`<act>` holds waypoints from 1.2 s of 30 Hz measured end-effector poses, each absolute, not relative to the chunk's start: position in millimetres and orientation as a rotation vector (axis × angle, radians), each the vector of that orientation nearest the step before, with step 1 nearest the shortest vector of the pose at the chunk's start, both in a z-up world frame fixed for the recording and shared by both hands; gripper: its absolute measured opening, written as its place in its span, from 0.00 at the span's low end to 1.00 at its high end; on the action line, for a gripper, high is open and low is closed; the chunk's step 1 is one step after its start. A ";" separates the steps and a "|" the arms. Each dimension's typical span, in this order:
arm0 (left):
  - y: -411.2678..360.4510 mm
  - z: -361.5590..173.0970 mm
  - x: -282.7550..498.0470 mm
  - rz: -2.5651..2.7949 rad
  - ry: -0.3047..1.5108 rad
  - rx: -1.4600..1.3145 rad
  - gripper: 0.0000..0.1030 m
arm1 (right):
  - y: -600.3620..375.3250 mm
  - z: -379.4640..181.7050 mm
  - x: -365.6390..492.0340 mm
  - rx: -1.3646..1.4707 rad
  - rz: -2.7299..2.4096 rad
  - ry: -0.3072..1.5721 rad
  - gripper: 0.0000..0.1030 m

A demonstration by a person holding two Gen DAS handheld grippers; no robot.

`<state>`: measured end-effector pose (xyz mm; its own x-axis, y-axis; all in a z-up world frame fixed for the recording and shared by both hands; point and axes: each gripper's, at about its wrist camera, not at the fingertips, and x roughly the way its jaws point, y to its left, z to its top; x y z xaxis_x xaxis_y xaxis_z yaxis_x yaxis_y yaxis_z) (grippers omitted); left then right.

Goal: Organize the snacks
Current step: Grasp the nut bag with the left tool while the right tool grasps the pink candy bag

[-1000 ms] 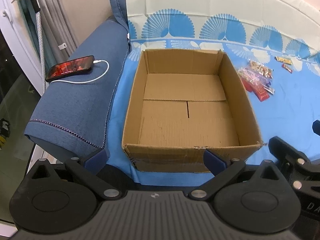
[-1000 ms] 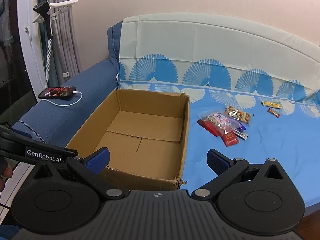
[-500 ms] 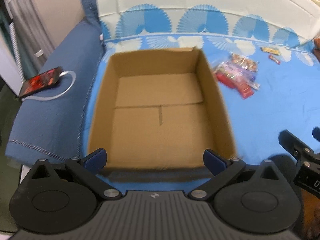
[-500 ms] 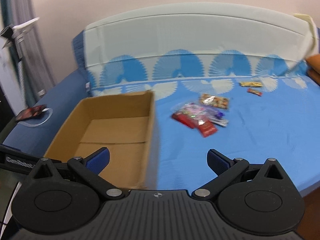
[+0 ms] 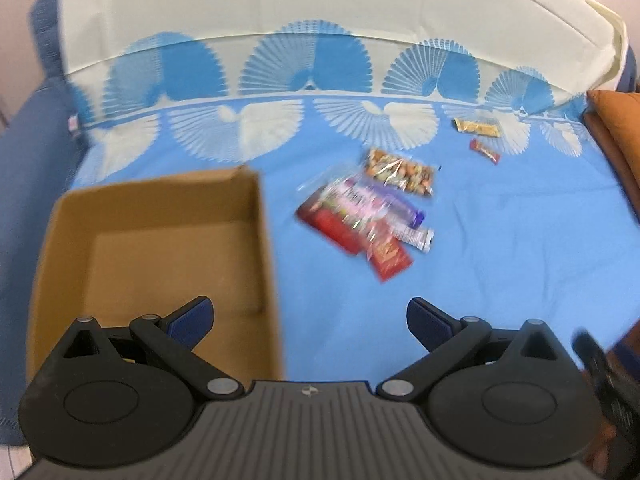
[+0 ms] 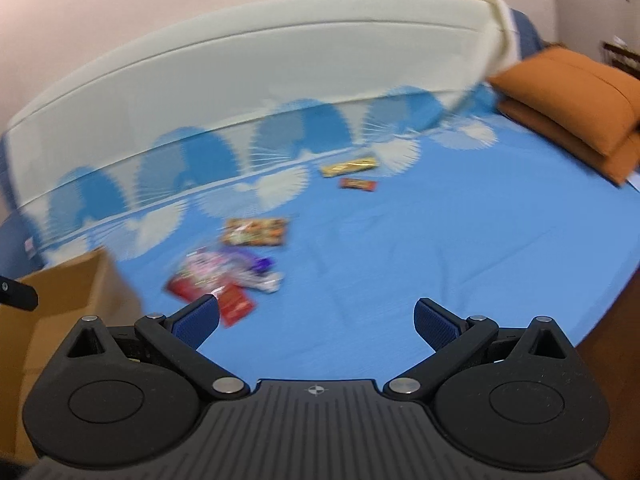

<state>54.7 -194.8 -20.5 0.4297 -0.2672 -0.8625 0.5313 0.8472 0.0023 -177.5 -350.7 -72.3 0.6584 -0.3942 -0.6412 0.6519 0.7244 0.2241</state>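
Both the left gripper (image 5: pixel 310 316) and the right gripper (image 6: pixel 316 316) are wide apart and hold nothing. The snacks (image 5: pixel 362 216) lie ahead of the left gripper, with the box (image 5: pixel 160 240) to its left.

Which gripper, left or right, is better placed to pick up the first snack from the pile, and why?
Right, probably: the right gripper is open with the snack pile by its left finger; the left gripper, also open, straddles the cardboard box wall.

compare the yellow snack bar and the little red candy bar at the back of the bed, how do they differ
The yellow snack bar is the longer of the two; the red candy bar is shorter. The yellow one has a gold wrapper, the red one a red wrapper with lighter print. The yellow one lies farther back, on the white fan pattern; the red one lies nearer, mostly on plain blue. Both lie flat on the bedsheet, apart from the main pile and outside the box.
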 end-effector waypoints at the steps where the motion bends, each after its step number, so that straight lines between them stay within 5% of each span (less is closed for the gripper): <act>1: -214.1 -29.9 67.9 -0.505 1.029 0.294 1.00 | -359.7 -75.6 -176.9 0.486 -0.629 0.600 1.00; 8: -292.3 -104.8 145.2 -0.389 1.194 0.212 1.00 | -408.7 -118.5 -155.0 0.610 -0.603 0.585 1.00; 17: -295.5 -65.6 171.8 -0.385 0.967 0.306 1.00 | -421.2 -212.9 -26.1 0.884 -0.210 0.620 1.00; 24: -276.7 -62.1 190.3 -0.353 0.955 0.312 1.00 | -401.6 -255.5 55.8 0.962 -0.144 0.607 0.94; 27: -274.1 -70.9 191.5 -0.351 0.968 0.334 1.00 | -399.5 -262.3 68.2 0.978 -0.119 0.554 0.51; 28: -274.5 -74.1 192.1 -0.351 0.972 0.339 1.00 | -399.1 -264.1 70.9 0.980 -0.112 0.553 0.12; 31: -273.8 -81.6 190.4 -0.353 0.982 0.341 1.00 | -404.7 -262.9 57.7 1.006 -0.110 0.520 0.02; 36: -291.3 -88.8 189.5 -0.384 0.967 0.357 1.00 | -427.9 -231.0 -13.4 0.938 -0.162 0.421 0.00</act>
